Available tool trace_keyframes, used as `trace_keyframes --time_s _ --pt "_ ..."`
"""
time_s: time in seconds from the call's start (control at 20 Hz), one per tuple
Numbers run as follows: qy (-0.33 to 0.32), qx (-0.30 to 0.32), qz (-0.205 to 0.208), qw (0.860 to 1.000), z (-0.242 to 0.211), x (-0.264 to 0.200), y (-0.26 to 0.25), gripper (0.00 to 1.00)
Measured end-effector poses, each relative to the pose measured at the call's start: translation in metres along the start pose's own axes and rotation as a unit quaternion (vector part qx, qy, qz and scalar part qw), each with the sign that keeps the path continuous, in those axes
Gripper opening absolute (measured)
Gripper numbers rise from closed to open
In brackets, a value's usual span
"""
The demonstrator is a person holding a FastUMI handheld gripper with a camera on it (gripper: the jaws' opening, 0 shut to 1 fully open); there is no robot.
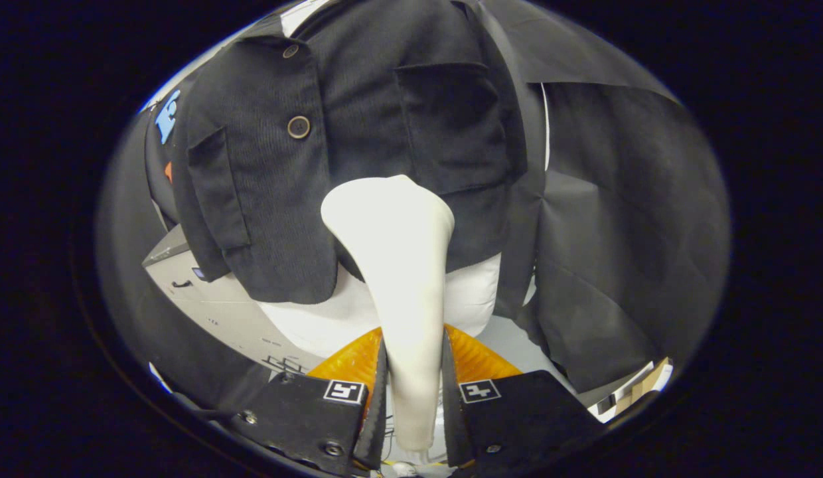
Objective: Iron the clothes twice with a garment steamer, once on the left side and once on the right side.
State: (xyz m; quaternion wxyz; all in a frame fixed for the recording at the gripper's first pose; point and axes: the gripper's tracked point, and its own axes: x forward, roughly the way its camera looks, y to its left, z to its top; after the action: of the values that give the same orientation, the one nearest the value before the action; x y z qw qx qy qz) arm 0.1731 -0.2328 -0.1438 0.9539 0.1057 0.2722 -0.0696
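We hold the steamer (398, 265) pinched between both fingers of the gripper (411, 392) | head against the jacket (358, 133) hem, near the middle | risk: smooth handle may twist in grip; head snagging the pocket (451, 126)

Your one camera rides on the tongs (411, 372) and looks forward along the two fingers (375, 398), which rise from the bottom of its view. It sits close to the dark jacket (358, 133) hanging straight ahead, and tilts slightly upward, so the jacket's hem curves overhead.
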Motion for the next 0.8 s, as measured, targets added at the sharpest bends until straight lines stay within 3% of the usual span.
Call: trace_keyframes --time_s 0.4,0.8 --pt "-0.06 0.003 -0.037 0.998 0.012 -0.075 0.023 0.38" --pt "-0.127 -0.009 -0.044 0.991 0.0 -0.192 0.093 0.39"
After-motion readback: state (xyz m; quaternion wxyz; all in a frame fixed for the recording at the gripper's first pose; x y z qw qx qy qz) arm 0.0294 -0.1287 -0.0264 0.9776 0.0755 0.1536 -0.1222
